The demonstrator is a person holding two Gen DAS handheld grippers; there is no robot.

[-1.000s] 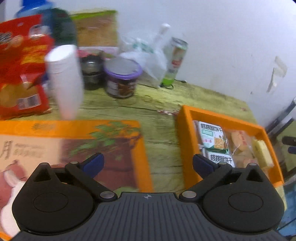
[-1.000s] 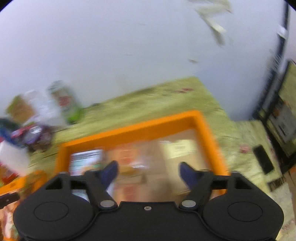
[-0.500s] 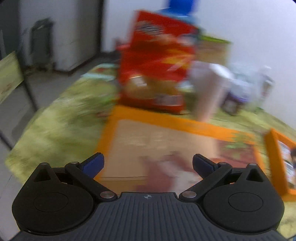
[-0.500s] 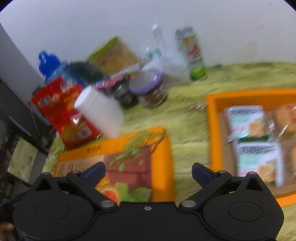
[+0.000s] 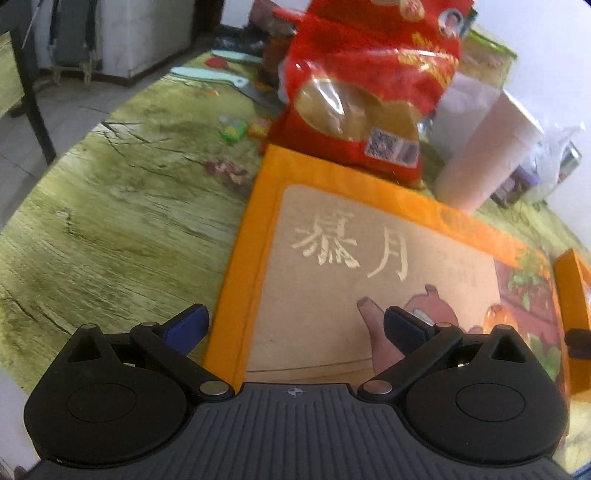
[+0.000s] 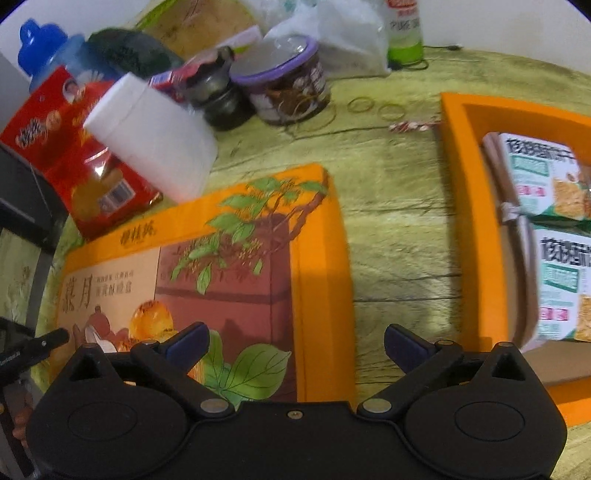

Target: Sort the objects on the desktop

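Observation:
An orange box lid [image 5: 369, 258] [image 6: 207, 258] with a printed picture lies flat on the green wood-grain table. My left gripper [image 5: 293, 326] hangs open over the lid's left edge, one finger past the edge, the other above the lid. My right gripper [image 6: 293, 341] stands open over the lid's right edge, nothing between its fingers. To the right sits the orange box tray [image 6: 465, 206] [image 5: 570, 280] holding green-and-white biscuit packets [image 6: 543, 173]. The left gripper's tip [image 6: 44, 341] shows at the far left of the right wrist view.
Behind the lid stand a red snack bag [image 5: 365, 92] [image 6: 70, 147], a white cup stack [image 5: 487, 147] [image 6: 155, 140], a purple-lidded jar [image 6: 284, 85], a dark jar [image 6: 218, 96], a blue-capped bottle [image 6: 40, 44] and a green can [image 6: 404, 33]. Rubber bands [image 6: 373, 107] lie loose. Knives [image 5: 221, 77] lie far left.
Both grippers swung left from the orange tray to the lid and dropped lower. The right gripper's fingers spread wider; the left stayed open.

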